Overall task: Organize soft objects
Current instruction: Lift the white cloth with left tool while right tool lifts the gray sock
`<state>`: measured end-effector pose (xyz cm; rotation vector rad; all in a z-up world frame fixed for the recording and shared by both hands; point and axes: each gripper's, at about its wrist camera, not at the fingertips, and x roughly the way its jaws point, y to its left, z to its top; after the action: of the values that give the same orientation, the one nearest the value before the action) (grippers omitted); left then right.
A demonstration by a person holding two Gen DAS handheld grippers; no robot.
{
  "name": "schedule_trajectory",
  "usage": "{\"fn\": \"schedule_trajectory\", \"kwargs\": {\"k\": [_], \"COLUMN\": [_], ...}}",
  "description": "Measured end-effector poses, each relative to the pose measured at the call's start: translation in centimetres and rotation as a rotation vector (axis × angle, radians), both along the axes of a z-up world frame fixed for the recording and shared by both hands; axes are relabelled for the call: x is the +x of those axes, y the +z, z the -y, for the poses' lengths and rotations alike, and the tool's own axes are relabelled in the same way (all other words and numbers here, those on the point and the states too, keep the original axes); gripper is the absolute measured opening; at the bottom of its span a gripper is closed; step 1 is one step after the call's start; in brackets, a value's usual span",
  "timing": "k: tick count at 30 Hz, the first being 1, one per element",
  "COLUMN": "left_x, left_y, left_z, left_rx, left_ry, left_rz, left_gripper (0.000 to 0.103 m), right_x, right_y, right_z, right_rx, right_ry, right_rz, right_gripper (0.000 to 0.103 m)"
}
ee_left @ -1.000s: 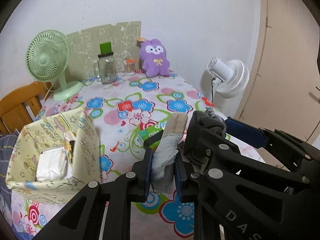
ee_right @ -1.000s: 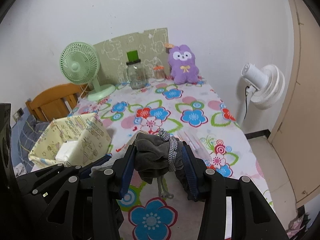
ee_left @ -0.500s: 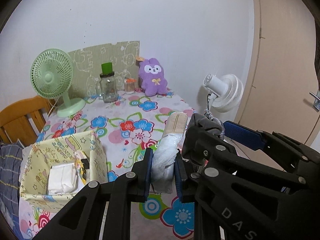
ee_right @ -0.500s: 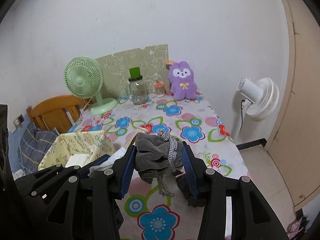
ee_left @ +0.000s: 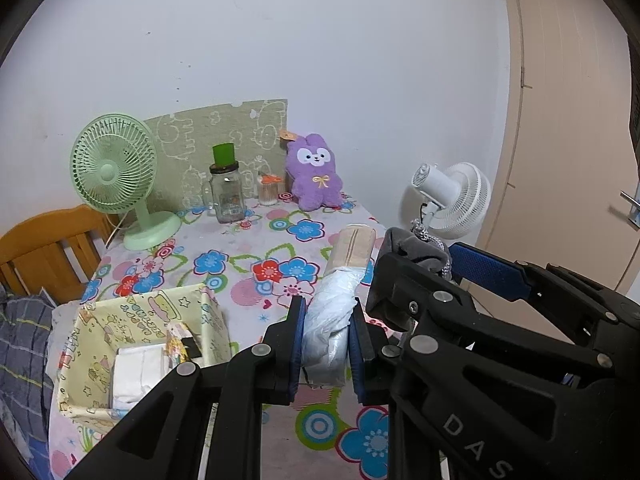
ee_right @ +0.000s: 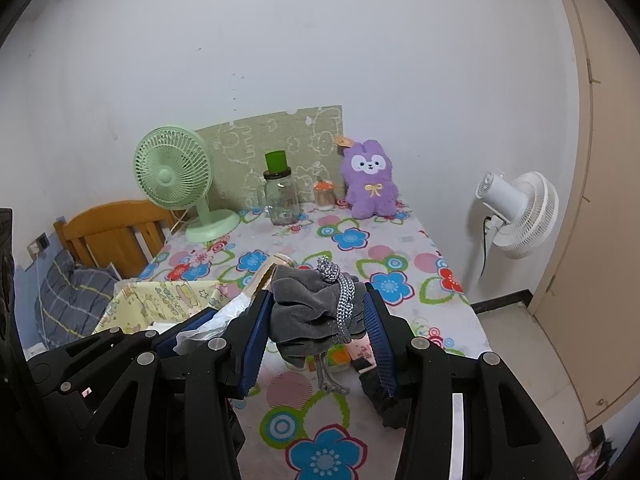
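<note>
A white plastic-wrapped packet [ee_left: 340, 280] with a beige end is clamped in my left gripper [ee_left: 326, 320], held above the flowered tablecloth. Just to its right, my right gripper [ee_right: 318, 300] is shut on a bunched grey velvet pouch [ee_right: 304, 320] with a silver drawstring; the pouch [ee_left: 416, 246] also shows in the left wrist view. Both loads hang clear of the table. Lower left stands a yellow cartoon-print box [ee_left: 100, 328], open at the top, with a white folded pack [ee_left: 136, 376] inside. A purple plush rabbit [ee_left: 316, 172] sits by the far wall.
At the back stand a green desk fan [ee_left: 114, 168], a glass jar with a green lid [ee_left: 226, 196] and a small orange-capped jar [ee_left: 268, 190]. A white fan [ee_right: 520, 216] stands off the table's right edge. A wooden chair [ee_right: 116, 232] is left. Small packs [ee_right: 340, 356] lie under the pouch.
Both grippers have risen together with their loads, and the table and the yellow box now sit lower and farther off in both views. Neither grip has changed.
</note>
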<state>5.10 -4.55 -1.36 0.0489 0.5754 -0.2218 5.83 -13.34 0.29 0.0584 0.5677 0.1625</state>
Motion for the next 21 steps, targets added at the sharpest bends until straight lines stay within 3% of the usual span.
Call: {"fn": "schedule_trajectory", "kwargs": {"k": [21], "left_x": [1.9], "left_y": [0.3], "left_z": [-4.9], "left_rx": [0.003], "left_ry": [0.077], "left_rz": [0.012], "left_gripper": [0.019], "right_x": [3.5], "right_y": [0.2], "right_z": [-5.4], "right_rx": [-0.033], "right_ry": [0.080], "right_rz": [-0.017], "right_gripper": [0.050]}}
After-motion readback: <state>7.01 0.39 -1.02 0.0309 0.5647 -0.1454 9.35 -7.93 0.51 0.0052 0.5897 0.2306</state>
